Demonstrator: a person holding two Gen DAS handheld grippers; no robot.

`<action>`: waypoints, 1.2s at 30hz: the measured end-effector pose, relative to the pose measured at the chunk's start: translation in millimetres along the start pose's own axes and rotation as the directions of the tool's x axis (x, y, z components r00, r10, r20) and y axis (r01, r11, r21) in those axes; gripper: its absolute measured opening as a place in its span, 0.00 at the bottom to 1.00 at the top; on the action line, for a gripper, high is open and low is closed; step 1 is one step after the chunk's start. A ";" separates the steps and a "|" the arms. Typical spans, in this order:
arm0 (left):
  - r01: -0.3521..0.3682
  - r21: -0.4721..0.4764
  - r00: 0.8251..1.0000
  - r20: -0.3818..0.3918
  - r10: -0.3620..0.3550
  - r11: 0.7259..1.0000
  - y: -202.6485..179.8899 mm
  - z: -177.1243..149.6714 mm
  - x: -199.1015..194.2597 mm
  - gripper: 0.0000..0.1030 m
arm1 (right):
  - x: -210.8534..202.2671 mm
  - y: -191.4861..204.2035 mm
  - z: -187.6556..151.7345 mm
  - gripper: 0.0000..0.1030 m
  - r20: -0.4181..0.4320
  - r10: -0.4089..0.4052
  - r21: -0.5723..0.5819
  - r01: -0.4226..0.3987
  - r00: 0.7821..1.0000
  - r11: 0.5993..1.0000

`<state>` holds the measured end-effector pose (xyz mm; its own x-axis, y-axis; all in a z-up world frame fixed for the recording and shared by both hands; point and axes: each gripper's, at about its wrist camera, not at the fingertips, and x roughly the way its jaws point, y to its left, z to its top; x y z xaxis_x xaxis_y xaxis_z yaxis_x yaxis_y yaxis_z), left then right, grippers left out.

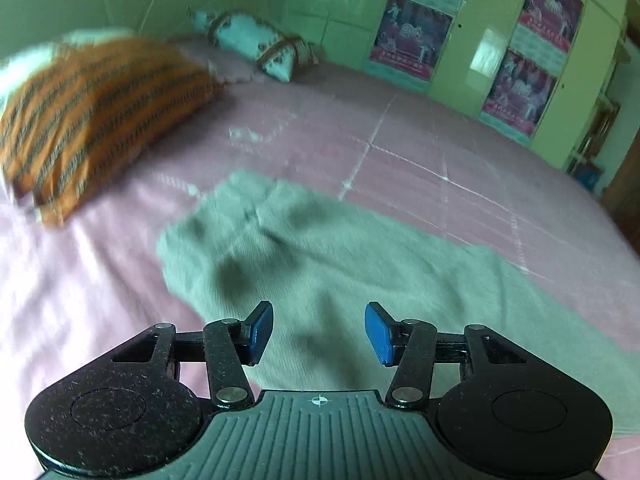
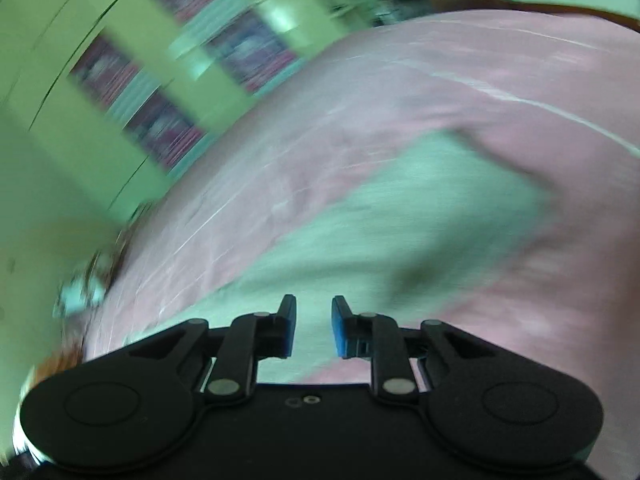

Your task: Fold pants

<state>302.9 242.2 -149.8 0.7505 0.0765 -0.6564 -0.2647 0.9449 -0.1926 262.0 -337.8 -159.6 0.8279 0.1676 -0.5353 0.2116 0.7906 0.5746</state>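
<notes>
Grey-green pants (image 1: 320, 256) lie spread flat on a pink bed sheet (image 1: 400, 148). In the left wrist view my left gripper (image 1: 319, 316) hovers over the near part of the pants, open wide and empty. In the blurred right wrist view the pants (image 2: 400, 232) run diagonally across the sheet (image 2: 440, 92). My right gripper (image 2: 314, 312) is above their near end, open with a narrower gap and nothing between its blue pads (image 2: 340, 328).
An orange striped pillow (image 1: 92, 120) lies at the left of the bed and a tied white bundle (image 1: 256, 44) at the far end. Green cupboards with posters (image 1: 516, 52) stand along the far side of the bed.
</notes>
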 end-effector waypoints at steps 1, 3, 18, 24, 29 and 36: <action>0.004 0.022 1.000 -0.011 -0.004 1.000 -5.7 2.3 4.1 0.50 | 18.7 21.7 1.1 0.10 -0.036 0.018 -0.055 -0.020 0.999 0.998; 0.032 0.079 0.999 -0.012 -0.031 0.996 -23.9 -1.1 5.8 0.50 | 50.0 65.9 -3.2 0.09 -0.108 0.021 -0.191 -0.042 0.994 0.981; -0.014 0.179 0.998 0.059 0.004 0.984 -45.8 2.0 21.7 0.50 | 110.5 89.4 0.1 0.11 -0.061 -0.282 -0.415 0.232 0.958 0.880; 0.068 0.302 0.996 -0.070 -0.049 0.951 -74.0 14.3 85.3 0.50 | 144.8 154.3 -29.6 0.10 -0.128 -0.122 -0.505 0.041 0.984 0.862; 0.006 0.146 0.996 -0.088 0.007 0.989 -19.9 35.7 98.4 0.28 | 172.7 158.1 -41.0 0.00 -0.120 -0.216 -0.549 0.116 0.969 0.827; 0.230 0.193 0.972 -0.095 -0.215 0.954 -120.0 31.1 98.6 0.55 | 134.8 124.9 -2.7 0.17 -0.006 -0.189 -0.437 0.168 0.982 0.884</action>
<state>427.5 146.3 -168.7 0.7291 -0.1588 -0.6658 0.0365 0.9803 -0.1939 398.7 -214.9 -161.7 0.7698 0.0184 -0.6381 0.0989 0.9841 0.1477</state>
